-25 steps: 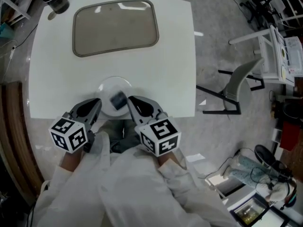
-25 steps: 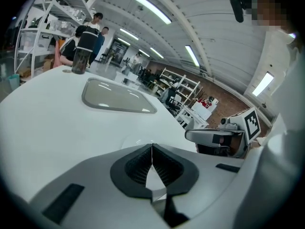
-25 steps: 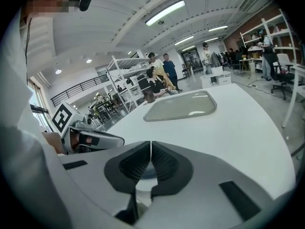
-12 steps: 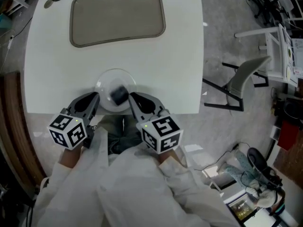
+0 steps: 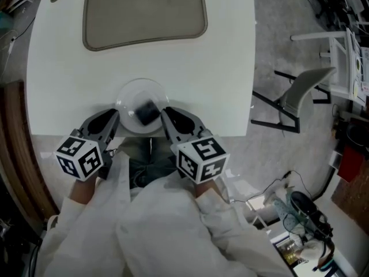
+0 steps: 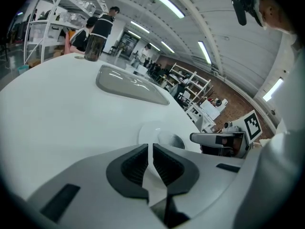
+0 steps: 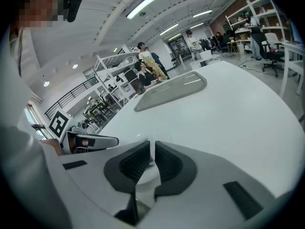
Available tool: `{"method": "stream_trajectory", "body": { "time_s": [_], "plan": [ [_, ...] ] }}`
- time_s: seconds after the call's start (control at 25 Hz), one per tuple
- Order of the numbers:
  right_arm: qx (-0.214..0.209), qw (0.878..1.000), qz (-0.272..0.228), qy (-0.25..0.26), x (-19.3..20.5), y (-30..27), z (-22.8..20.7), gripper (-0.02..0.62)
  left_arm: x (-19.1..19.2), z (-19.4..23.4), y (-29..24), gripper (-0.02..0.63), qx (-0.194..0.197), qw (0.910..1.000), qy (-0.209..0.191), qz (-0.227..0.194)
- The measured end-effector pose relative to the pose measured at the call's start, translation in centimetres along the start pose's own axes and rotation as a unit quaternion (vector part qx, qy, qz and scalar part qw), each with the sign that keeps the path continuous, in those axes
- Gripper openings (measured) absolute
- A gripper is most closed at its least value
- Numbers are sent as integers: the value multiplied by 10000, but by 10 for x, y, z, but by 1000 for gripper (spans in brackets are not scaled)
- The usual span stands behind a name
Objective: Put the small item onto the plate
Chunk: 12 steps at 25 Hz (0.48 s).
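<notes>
1. On the left gripper (image 6: 150, 149) we see the fingers (image 6: 136, 165) pressed together and empty, just left of the plate (image 5: 128, 94).
2. The right gripper (image 7: 152, 149) is likewise closed on nothing, at the plate's right edge.
3. The small dark item (image 5: 147, 113) lies on the plate, between both grippers.
4. The plate sits at the near edge of the white counter (image 5: 230, 68); a grey inset panel (image 5: 144, 16) lies well beyond the plate.

White table (image 5: 225, 68), grey tray (image 5: 144, 13), grey chair (image 5: 301, 92)

My left gripper (image 5: 115, 113) and right gripper (image 5: 165, 112) flank the plate (image 5: 128, 92); beyond it, bare table (image 5: 225, 68) reaches the grey tray (image 5: 144, 13).
</notes>
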State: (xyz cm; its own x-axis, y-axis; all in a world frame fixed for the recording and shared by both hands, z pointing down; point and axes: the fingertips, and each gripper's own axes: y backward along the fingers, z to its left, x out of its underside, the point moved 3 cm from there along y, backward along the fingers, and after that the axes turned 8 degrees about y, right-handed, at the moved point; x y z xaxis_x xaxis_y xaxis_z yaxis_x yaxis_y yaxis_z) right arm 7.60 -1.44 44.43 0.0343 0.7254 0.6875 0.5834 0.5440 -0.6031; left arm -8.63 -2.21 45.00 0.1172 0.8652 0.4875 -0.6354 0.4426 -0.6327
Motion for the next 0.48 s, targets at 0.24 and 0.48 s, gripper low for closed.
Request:
{"method": "stream_trajectory", "body": {
  "time_s": [0.24, 0.48],
  "plan": [
    [65, 9999, 94, -66, 4, -1, -4, 18, 1, 6, -1, 45, -66, 9999, 91, 45],
    [113, 9996, 180, -203, 8, -2, -7, 39, 6, 11, -1, 86, -80, 9995, 251, 153]
  ]
}}
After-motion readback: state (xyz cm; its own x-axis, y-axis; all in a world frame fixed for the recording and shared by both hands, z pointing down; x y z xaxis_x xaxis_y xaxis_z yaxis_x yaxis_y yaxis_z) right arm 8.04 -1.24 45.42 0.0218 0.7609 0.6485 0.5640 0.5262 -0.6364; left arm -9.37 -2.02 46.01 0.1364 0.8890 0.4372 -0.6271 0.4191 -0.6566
